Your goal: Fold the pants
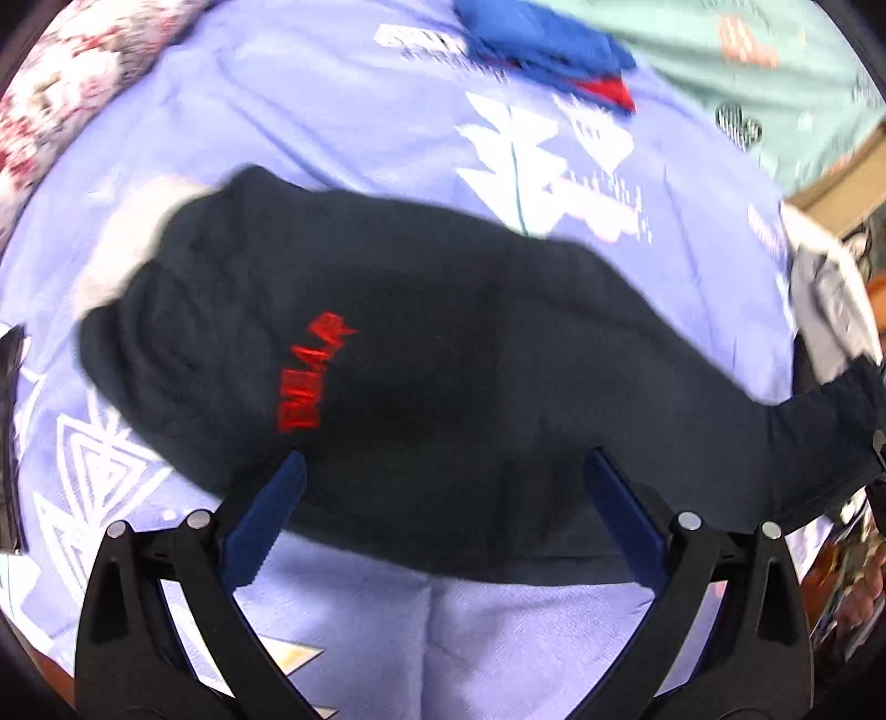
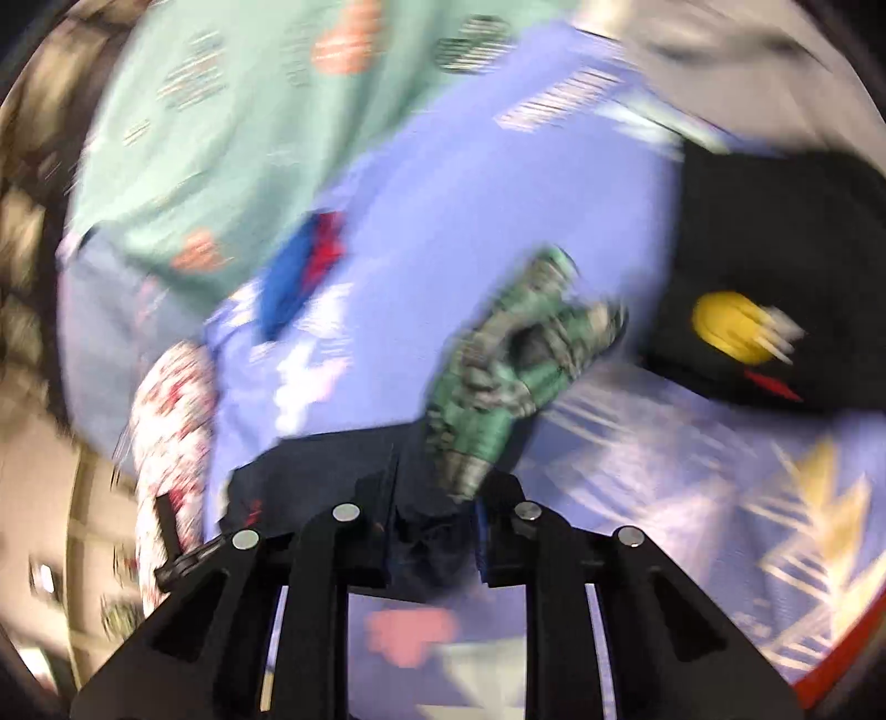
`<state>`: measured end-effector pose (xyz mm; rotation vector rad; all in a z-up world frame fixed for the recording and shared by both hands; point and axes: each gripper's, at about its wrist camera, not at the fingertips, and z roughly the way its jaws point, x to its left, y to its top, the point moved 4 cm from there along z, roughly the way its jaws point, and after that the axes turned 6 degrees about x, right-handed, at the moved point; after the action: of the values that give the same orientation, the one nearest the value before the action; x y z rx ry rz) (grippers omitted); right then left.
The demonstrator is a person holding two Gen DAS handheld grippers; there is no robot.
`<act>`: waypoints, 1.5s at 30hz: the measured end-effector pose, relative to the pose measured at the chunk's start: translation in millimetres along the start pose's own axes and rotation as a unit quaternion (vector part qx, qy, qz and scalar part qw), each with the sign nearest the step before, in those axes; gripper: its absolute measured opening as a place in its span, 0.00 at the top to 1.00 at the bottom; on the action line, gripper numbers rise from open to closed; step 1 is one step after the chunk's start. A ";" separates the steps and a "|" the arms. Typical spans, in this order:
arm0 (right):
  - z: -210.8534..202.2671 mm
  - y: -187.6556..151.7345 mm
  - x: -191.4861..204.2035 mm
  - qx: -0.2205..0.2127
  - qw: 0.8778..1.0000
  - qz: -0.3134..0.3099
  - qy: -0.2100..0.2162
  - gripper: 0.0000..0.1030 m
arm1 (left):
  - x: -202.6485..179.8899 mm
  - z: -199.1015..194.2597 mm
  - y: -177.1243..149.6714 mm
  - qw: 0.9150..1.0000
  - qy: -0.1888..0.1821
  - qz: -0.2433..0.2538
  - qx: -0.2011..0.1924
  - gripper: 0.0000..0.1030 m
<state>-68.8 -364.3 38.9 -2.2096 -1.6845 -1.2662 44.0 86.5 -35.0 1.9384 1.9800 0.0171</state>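
Note:
Dark navy pants with red lettering lie across the lilac patterned blanket in the left wrist view. My left gripper is open, its blue-padded fingers spread over the near edge of the pants, holding nothing. In the blurred right wrist view my right gripper is shut on a bunch of the dark pants fabric. A camouflage-green cloth lies just beyond it.
A folded blue and red garment lies at the far side of the blanket. A mint cover and a floral cushion border it. A black garment with a yellow patch lies to the right.

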 end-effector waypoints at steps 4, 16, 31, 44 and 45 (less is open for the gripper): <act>70.1 -2.4 80.3 0.068 0.993 -0.090 0.035 0.80 | 19.4 -16.4 -1.2 0.999 0.000 -0.032 -0.028 0.02; 251.3 -78.0 165.2 0.257 0.944 -0.203 0.037 0.25 | 18.2 -12.4 -9.0 0.999 0.006 -0.034 -0.023 0.02; 171.2 -9.3 54.1 0.140 0.979 -0.133 -0.059 0.84 | -83.7 22.7 -22.7 0.995 0.009 0.098 0.013 0.02; 141.4 -33.6 51.8 0.125 0.974 -0.175 -0.074 0.88 | -73.0 24.3 -18.0 0.997 0.025 0.070 0.022 0.02; 138.2 -42.7 53.7 0.136 0.971 -0.183 -0.066 0.88 | -74.9 22.2 -17.1 0.997 0.018 0.068 0.019 0.02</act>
<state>-25.6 -235.0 -33.3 -1.9211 -2.2426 -0.8874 32.4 7.6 -41.4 2.1083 1.8794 0.0516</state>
